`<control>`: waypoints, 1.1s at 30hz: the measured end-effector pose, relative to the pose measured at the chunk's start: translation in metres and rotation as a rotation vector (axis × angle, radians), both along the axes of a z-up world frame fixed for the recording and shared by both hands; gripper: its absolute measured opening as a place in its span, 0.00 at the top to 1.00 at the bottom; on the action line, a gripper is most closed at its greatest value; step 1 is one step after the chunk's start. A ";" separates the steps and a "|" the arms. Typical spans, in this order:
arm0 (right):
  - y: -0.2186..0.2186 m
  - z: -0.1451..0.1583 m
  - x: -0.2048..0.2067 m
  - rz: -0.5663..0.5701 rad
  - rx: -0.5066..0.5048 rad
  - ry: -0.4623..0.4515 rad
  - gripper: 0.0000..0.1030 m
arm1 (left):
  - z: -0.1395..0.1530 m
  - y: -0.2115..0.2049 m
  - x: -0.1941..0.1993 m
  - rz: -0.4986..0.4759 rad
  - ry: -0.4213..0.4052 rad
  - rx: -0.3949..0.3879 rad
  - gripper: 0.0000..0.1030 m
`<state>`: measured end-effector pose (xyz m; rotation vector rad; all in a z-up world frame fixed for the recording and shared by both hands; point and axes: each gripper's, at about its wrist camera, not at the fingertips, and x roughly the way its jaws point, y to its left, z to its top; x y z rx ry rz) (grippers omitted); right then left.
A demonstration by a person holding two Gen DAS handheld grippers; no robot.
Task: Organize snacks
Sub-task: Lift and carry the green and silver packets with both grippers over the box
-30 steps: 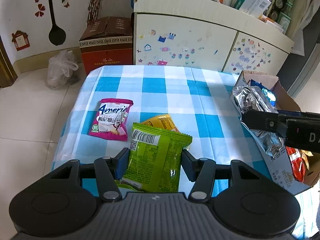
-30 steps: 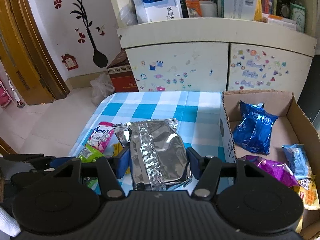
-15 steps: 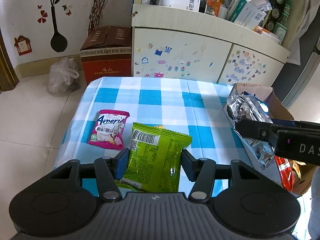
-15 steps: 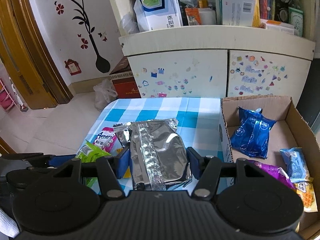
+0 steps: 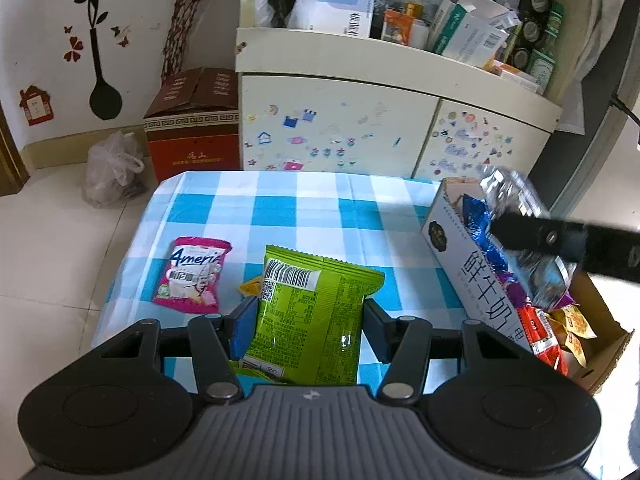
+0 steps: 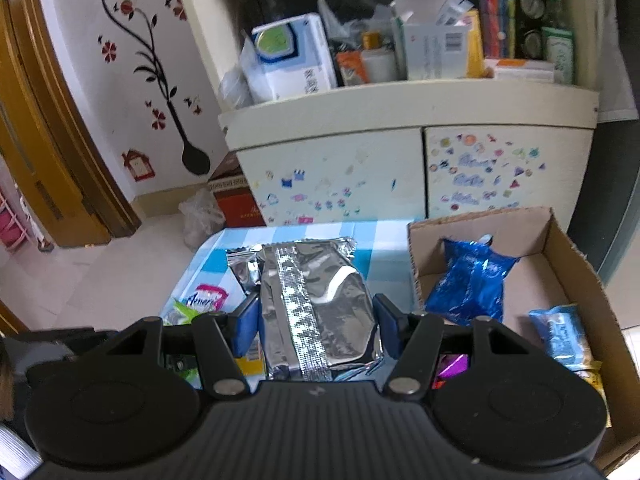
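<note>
My left gripper [image 5: 306, 320] is shut on a green snack bag [image 5: 316, 304] and holds it above the blue-checked tablecloth [image 5: 320, 204]. My right gripper [image 6: 316, 320] is shut on a silver foil snack bag [image 6: 312, 300], held beside the left wall of the cardboard box [image 6: 576, 256]. In the left wrist view the silver bag [image 5: 520, 208] hangs over the box [image 5: 460, 248]. A pink snack bag [image 5: 192, 276] and a small yellow packet [image 5: 250, 286] lie on the cloth.
The box holds a blue bag [image 6: 468, 280], a light-blue packet [image 6: 564, 336], purple and orange-red packets [image 5: 540, 332]. A cream cabinet [image 5: 360, 128] with stickers stands behind the table, cluttered on top. A red carton [image 5: 192, 136] and plastic bag [image 5: 112, 168] sit on the floor.
Both grippers have risen and pulled back with their bags. The right gripper with the silver bag has moved right, over the box's edge.
</note>
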<state>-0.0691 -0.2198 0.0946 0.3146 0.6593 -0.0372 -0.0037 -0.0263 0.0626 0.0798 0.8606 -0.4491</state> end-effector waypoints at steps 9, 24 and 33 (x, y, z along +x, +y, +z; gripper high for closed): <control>-0.037 0.026 -0.019 -0.075 0.032 -0.075 0.41 | -0.001 -0.011 -0.005 -0.029 -0.006 -0.019 0.41; -0.105 0.047 -0.055 -0.277 0.093 -0.143 0.41 | 0.002 -0.034 -0.021 -0.088 -0.010 -0.067 0.41; -0.127 0.047 -0.063 -0.358 0.144 -0.143 0.41 | 0.010 -0.073 -0.025 -0.124 -0.012 -0.124 0.41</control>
